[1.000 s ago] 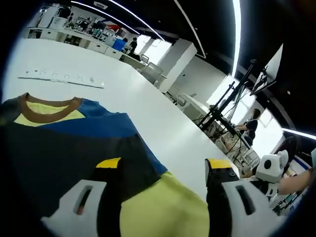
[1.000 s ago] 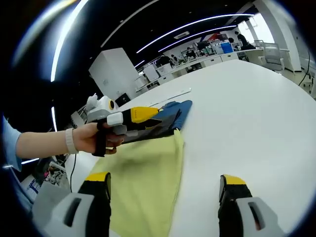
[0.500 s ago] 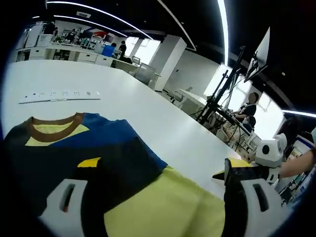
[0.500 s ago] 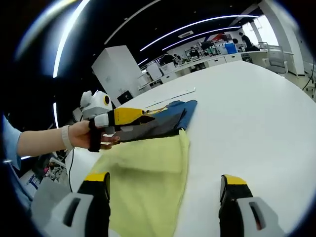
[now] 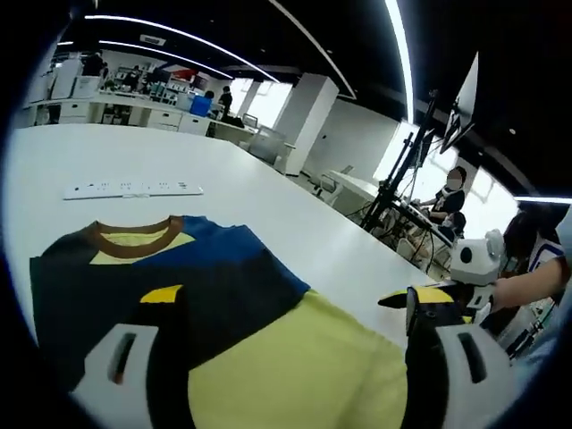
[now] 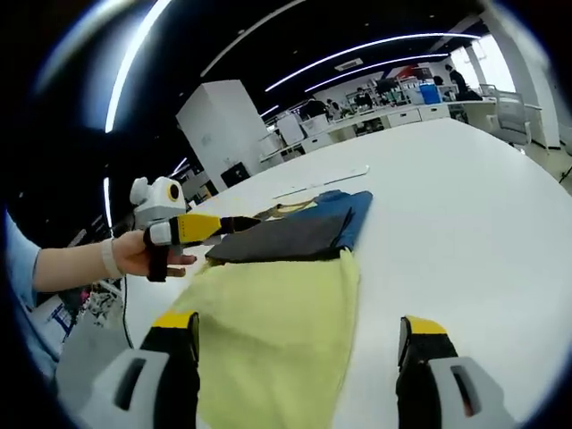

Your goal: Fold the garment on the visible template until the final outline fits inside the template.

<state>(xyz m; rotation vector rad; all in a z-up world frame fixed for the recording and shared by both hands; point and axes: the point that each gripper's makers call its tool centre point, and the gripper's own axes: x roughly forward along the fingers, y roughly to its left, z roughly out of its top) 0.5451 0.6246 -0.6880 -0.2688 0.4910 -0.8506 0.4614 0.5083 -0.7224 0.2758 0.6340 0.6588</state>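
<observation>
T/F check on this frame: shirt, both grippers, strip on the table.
1. The shirt lies flat on the white table. True.
2. The right gripper is shut on the shirt. False: its jaws stand apart, nothing between them.
3. The shirt's collar is brown. True.
4. The shirt's lower part is red. False: it is yellow.
5. A white strip lies on the table beyond the collar. True.
6. The left gripper is shut. False: its jaws are wide apart over the shirt.
</observation>
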